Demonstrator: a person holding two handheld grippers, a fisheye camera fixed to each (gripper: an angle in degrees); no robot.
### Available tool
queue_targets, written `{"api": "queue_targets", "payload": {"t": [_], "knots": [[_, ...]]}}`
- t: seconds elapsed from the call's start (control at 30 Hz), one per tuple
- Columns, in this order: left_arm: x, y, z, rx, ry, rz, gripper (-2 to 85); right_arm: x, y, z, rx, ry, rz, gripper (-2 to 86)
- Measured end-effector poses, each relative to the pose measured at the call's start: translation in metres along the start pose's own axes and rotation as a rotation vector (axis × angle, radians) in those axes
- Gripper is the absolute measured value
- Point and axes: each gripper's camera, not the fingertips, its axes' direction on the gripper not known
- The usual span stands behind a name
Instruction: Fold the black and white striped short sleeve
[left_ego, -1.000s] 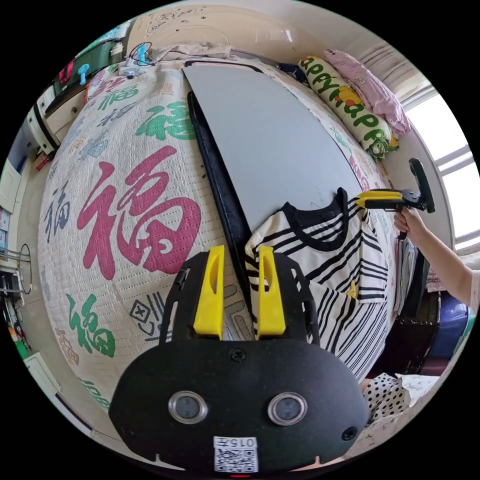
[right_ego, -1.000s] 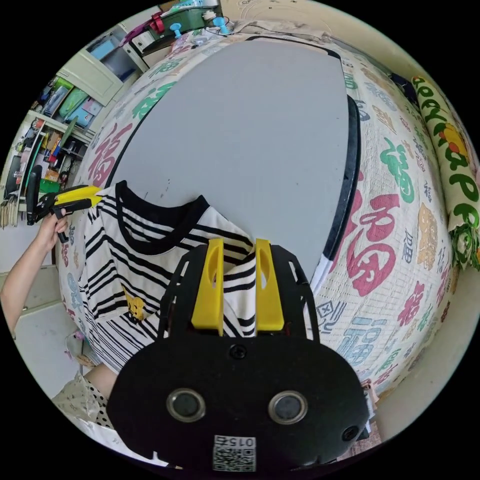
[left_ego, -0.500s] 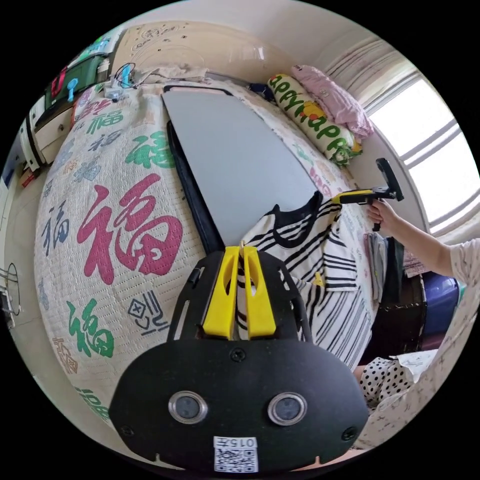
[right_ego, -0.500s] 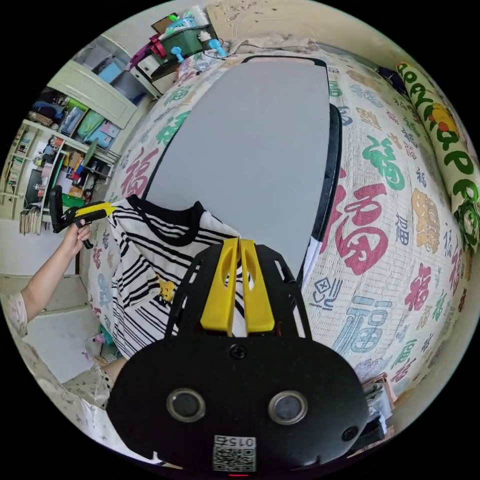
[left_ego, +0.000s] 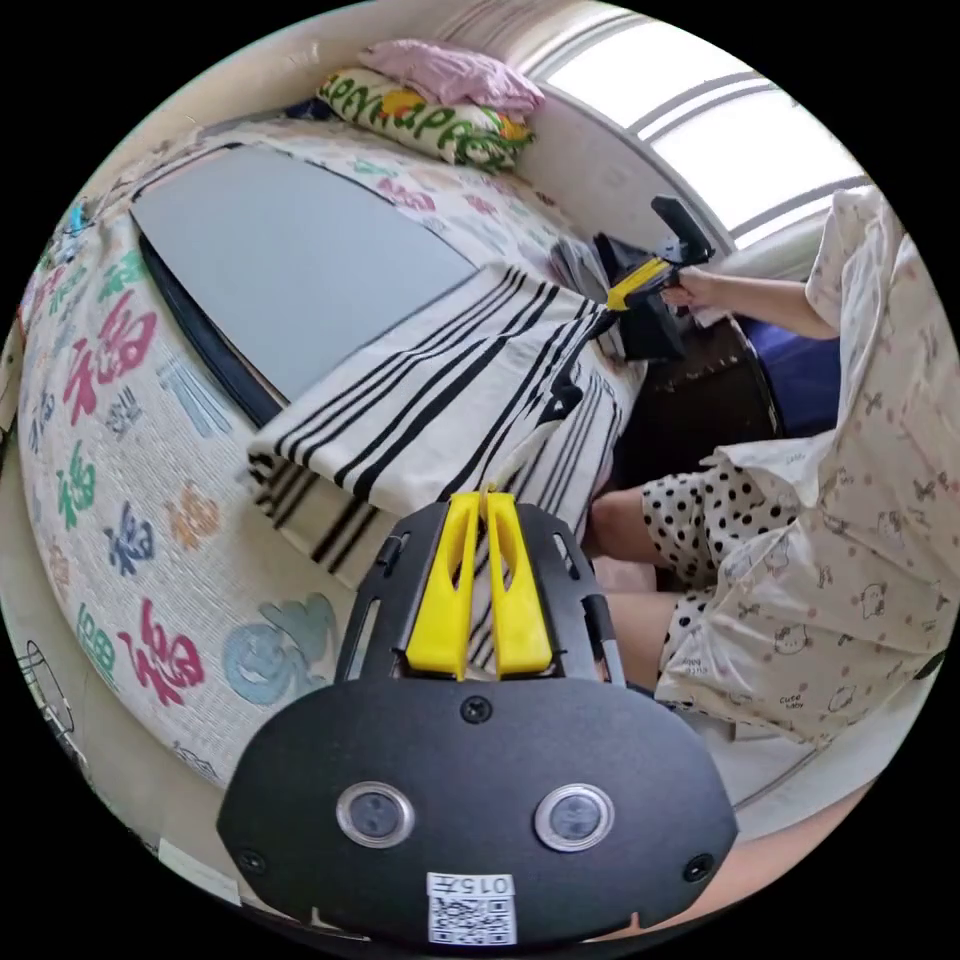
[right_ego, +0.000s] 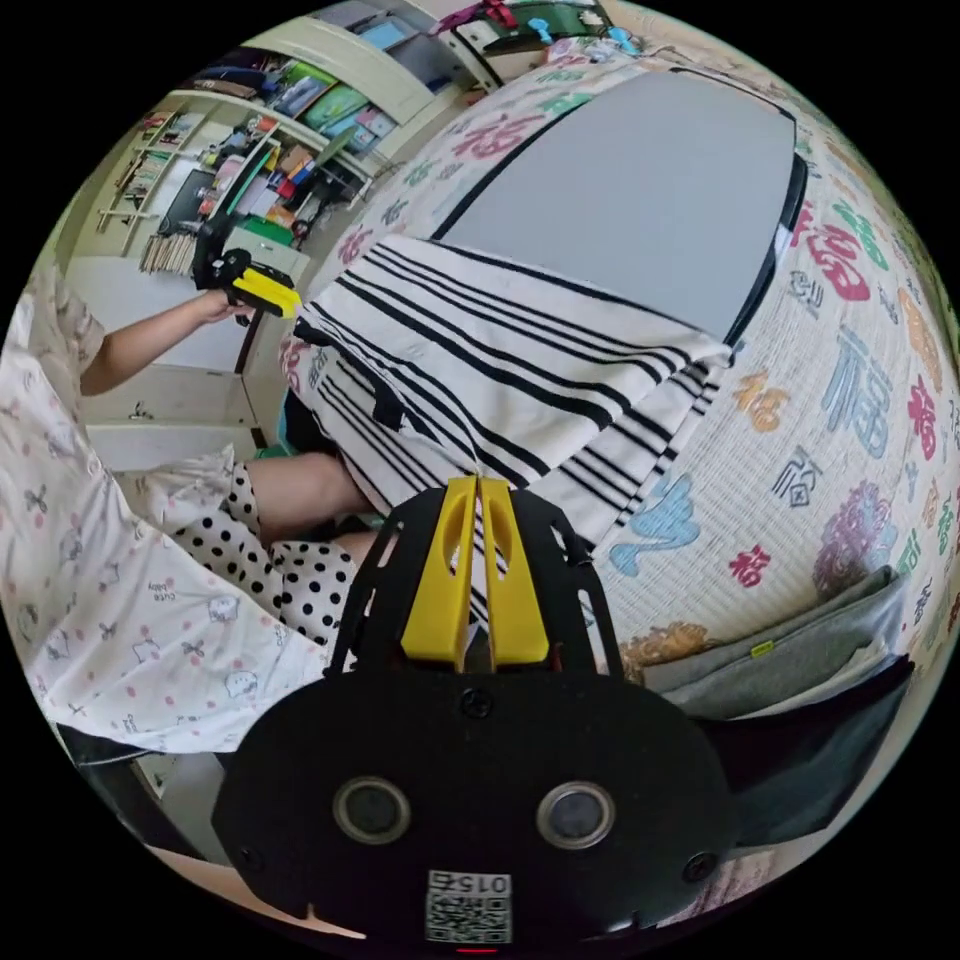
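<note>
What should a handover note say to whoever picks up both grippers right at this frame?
Left gripper: jaws closed on a pinch of the striped shirt's fabric.
Right gripper: jaws closed on the shirt's other side; it also shows at the far end in the left gripper view.
Shirt: stretched between the two grippers, draped over the near edge of the grey board and the printed bed cover. A plain striped side faces up; the collar seems turned under.
Done: both sides gripped and the top apparently brought toward the person.
Left: lay it flat, release, finish the remaining folds.
</note>
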Motion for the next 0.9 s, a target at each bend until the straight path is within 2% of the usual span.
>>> {"api": "queue_targets", "payload": {"t": [0.13, 0.3, 0.53, 0.7, 0.8, 0.9], "knots": [[0.019, 0.023, 0.059, -0.192, -0.032, 0.023, -0.3, -0.055, 0.043, 0.062, -0.184, 0.015, -0.039, -1.0], [0.016, 0.027, 0.089, -0.238, -0.088, 0.017, -0.2, -0.093, 0.058, 0.09, -0.255, 0.058, -0.069, -1.0], [0.01, 0.017, 0.099, -0.241, -0.134, 0.006, 0.5, -0.128, 0.064, 0.069, -0.262, 0.075, -0.054, -0.9], [-0.014, 0.013, 0.114, -0.331, -0.107, -0.097, 2.9, -0.129, 0.058, 0.072, -0.362, -0.015, 0.062, -0.5], [-0.04, 0.017, 0.098, -0.296, -0.074, -0.217, 6.8, -0.119, 0.065, 0.046, -0.313, -0.076, 0.163, 1.2], [-0.082, 0.015, 0.059, -0.11, -0.09, -0.432, 9.4, -0.091, 0.061, -0.007, -0.13, -0.146, 0.329, 4.0]]}}
